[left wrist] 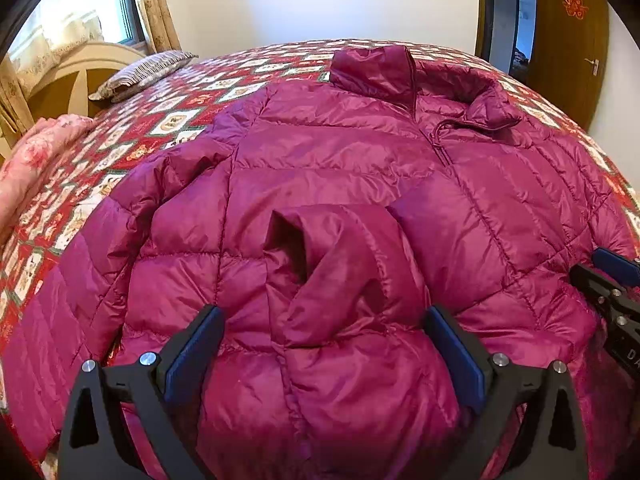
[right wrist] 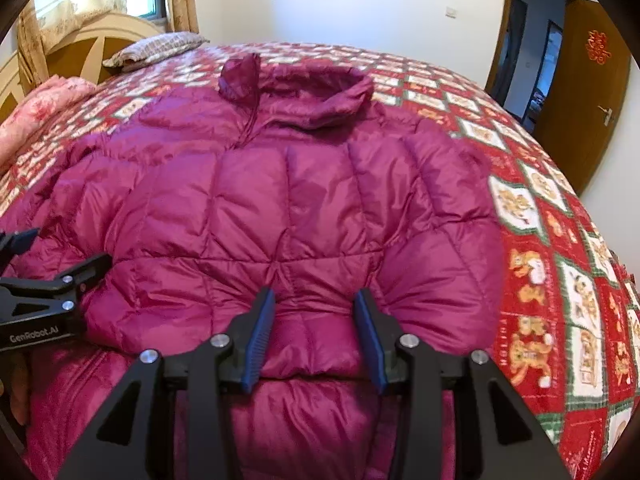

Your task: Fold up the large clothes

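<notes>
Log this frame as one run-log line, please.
stage: mid-fold | jacket: on bed, sleeve folded in | left gripper: open over hem | right gripper: open over hem

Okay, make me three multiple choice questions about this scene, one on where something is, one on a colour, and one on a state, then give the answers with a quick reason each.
1. Where does the jacket lie?
A. on the bed
B. on a chair
C. on the floor

2. What colour is the jacket?
A. navy
B. magenta
C. grey

3. How does the left gripper stand?
A. shut on the pillow
B. out of view
C. open, fingers either side of a jacket fold

Answers:
1 A, the patterned bedspread shows all round it.
2 B, both views show shiny magenta quilting.
3 C, its blue pads stand wide apart.
</notes>
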The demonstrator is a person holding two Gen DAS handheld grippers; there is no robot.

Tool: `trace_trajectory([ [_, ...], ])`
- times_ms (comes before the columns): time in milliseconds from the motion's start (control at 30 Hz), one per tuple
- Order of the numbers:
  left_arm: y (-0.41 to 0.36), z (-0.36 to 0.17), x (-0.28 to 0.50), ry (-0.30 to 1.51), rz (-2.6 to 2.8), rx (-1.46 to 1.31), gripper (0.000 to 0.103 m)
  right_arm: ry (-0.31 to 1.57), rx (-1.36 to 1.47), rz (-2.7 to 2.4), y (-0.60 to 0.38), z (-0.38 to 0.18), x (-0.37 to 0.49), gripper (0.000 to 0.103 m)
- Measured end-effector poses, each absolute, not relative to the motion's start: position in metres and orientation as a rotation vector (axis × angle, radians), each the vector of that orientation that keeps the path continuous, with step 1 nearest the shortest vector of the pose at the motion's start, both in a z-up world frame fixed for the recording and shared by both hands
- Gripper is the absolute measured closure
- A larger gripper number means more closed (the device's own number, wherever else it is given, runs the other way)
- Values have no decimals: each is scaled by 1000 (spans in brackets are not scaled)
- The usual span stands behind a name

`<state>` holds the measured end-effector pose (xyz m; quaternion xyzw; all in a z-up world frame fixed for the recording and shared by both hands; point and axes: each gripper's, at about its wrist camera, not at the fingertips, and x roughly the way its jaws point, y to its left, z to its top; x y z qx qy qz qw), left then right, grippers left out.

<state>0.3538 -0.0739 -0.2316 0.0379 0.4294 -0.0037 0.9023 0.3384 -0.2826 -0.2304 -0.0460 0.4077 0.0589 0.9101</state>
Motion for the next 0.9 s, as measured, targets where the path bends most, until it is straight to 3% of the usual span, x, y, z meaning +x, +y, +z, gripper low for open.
trace_trajectory([
  [167, -56, -202, 334, 862, -15, 65, 2, 756, -52, 120, -290, -201, 304, 30],
  [467, 58, -160, 277, 769, 151, 71, 2, 763, -64, 111, -304, -197, 268, 29],
  [700, 186, -184, 253, 855, 384, -46, 3, 727, -45, 120, -304, -191, 253, 29],
  [900, 219, -220, 260, 936, 392, -154, 3, 719, -84, 146, -289, -195, 249, 29],
])
